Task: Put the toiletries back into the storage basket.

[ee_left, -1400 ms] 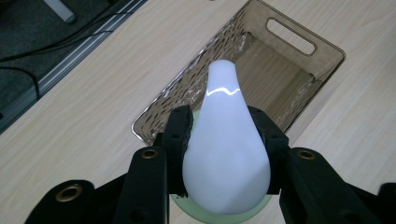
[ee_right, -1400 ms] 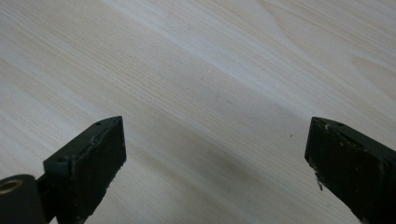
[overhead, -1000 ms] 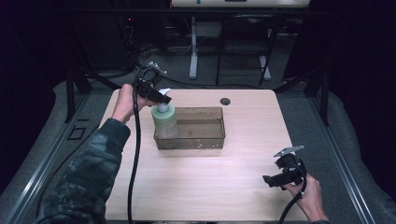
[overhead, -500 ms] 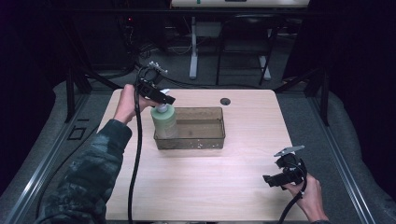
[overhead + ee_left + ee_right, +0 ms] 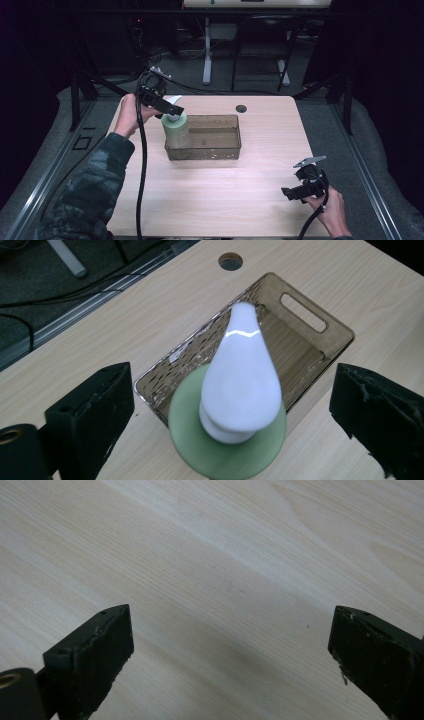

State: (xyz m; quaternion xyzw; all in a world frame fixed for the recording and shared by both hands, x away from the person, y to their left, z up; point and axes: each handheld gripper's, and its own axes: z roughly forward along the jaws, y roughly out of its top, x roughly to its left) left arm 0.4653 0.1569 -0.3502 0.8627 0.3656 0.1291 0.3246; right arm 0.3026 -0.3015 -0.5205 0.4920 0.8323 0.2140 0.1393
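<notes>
my left gripper has just spread its jaws off the green bottle, now standing released in the bin; i judge the placement done.

The green bottle is cut off at the lower frame edge in the left gripper view. Its white pump head hides the neck. The bottle also hides the left end of the bin in the high view.

Your high view is dim and soft: only the surface catches light, the room around it sinks into black. In your left gripper view a white glare streak sits on the pump head. Your right gripper view shows a soft, blurred shadow.
</notes>
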